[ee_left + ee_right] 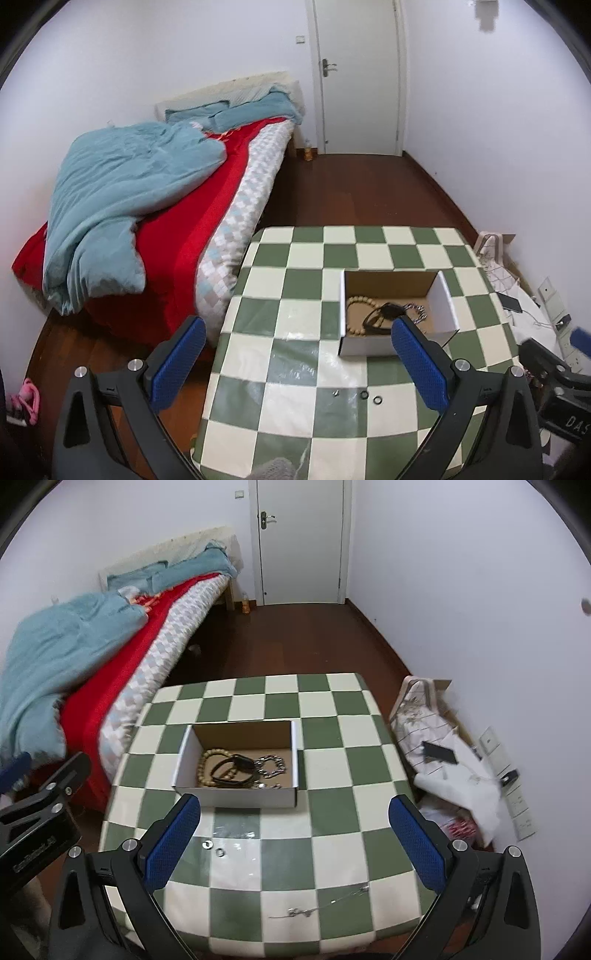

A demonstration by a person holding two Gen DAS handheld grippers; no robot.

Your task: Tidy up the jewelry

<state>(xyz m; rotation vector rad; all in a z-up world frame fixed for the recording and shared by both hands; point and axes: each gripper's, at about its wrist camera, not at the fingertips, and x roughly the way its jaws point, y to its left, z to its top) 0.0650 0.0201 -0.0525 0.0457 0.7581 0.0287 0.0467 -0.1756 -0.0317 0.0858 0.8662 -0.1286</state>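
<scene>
An open cardboard box (236,790) (439,299) stands on the green-and-white checked table (332,738) (303,280). Inside lie a wooden bead bracelet (207,760) (356,301), a black band (236,766) (384,312) and a silver chain bracelet (273,766) (419,312). Small rings (214,848) (369,397) lie on the table in front of the box. A thin silver necklace (325,901) lies near the table's front edge. My left gripper (299,363) is open above the table's left front part. My right gripper (295,834) is open above the table in front of the box.
A bed (155,206) with red sheet and blue duvet stands left of the table. White cloth, a bag and a phone (439,755) lie on the floor at the right by the wall. A closed door (301,542) is at the back.
</scene>
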